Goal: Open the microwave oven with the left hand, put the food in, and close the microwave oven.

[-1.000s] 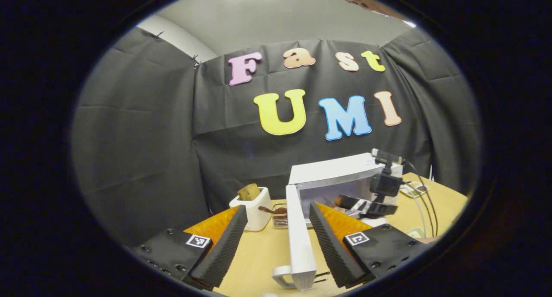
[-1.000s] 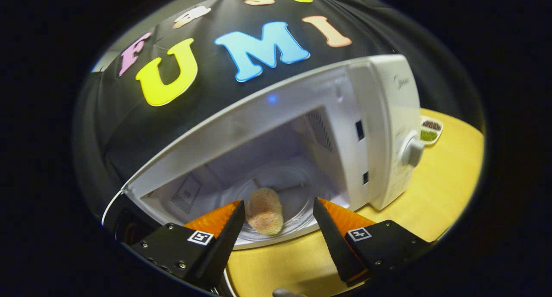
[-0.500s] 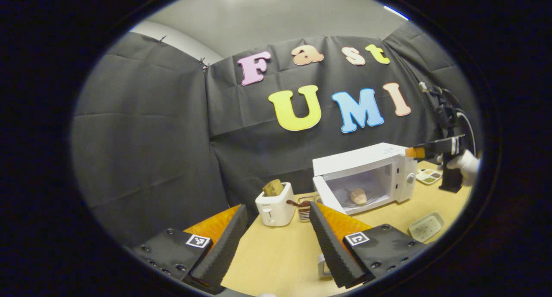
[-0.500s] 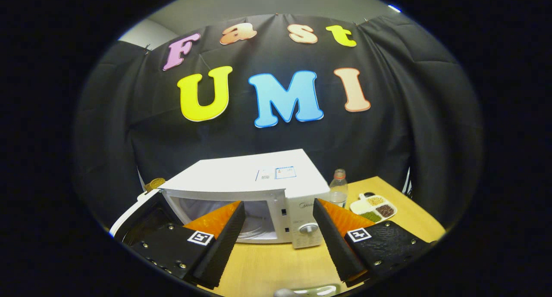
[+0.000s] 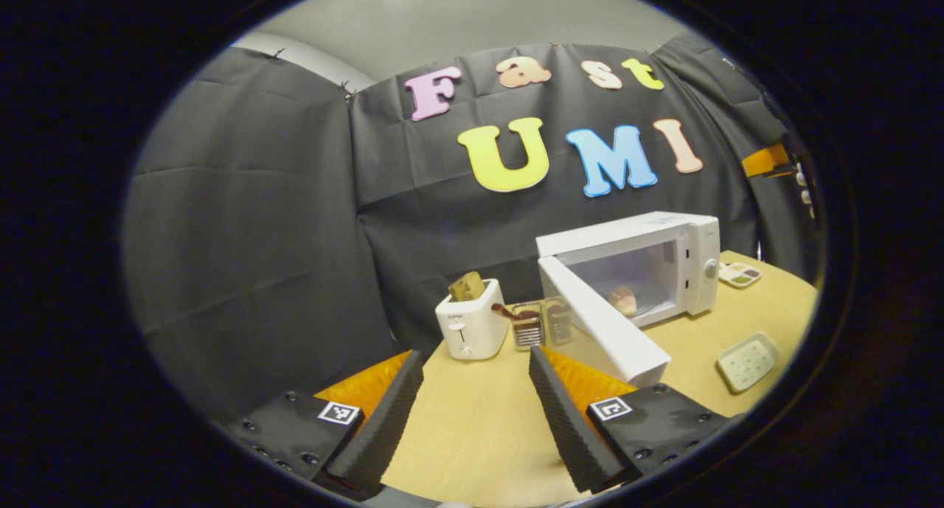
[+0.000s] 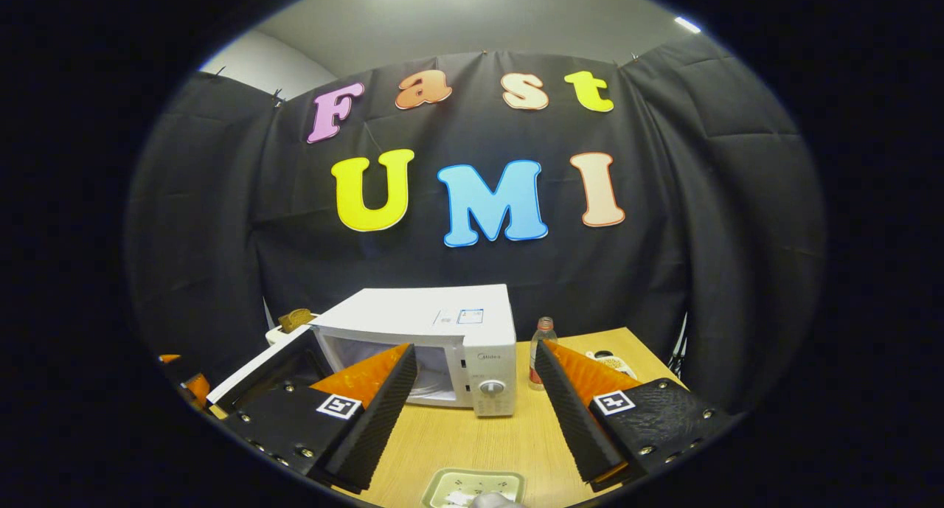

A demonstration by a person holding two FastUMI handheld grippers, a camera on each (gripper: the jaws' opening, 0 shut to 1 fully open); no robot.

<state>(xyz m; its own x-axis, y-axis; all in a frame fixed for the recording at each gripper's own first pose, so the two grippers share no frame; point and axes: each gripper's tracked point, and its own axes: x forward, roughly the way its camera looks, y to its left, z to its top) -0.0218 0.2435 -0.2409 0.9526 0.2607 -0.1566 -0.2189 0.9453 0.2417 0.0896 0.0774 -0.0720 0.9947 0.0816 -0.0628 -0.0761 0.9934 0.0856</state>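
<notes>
The white microwave [image 5: 664, 261] stands on the wooden table with its door [image 5: 601, 327] swung wide open toward me. A pale bun-like piece of food [image 5: 624, 299] lies inside on the glass plate. My left gripper [image 5: 472, 401] is open and empty, hovering over the table left of the door's free end. In the right gripper view the microwave [image 6: 442, 342] sits further off, its door [image 6: 258, 371] open to the left. My right gripper [image 6: 476, 401] is open and empty, pulled back in front of the microwave. Part of the right gripper shows at the far right edge [image 5: 767, 160].
A white toaster [image 5: 472, 324] with a slice in it and a small rack [image 5: 527, 324] stand left of the microwave. A green soap-dish-like tray [image 5: 748, 360] lies on the table in front. A compartment dish [image 5: 740, 274] and a bottle [image 6: 543, 342] stand to the right.
The right gripper let go of the food inside the microwave and drew back and away. The left gripper moved off the door and backed away leftward; the door stays open.
</notes>
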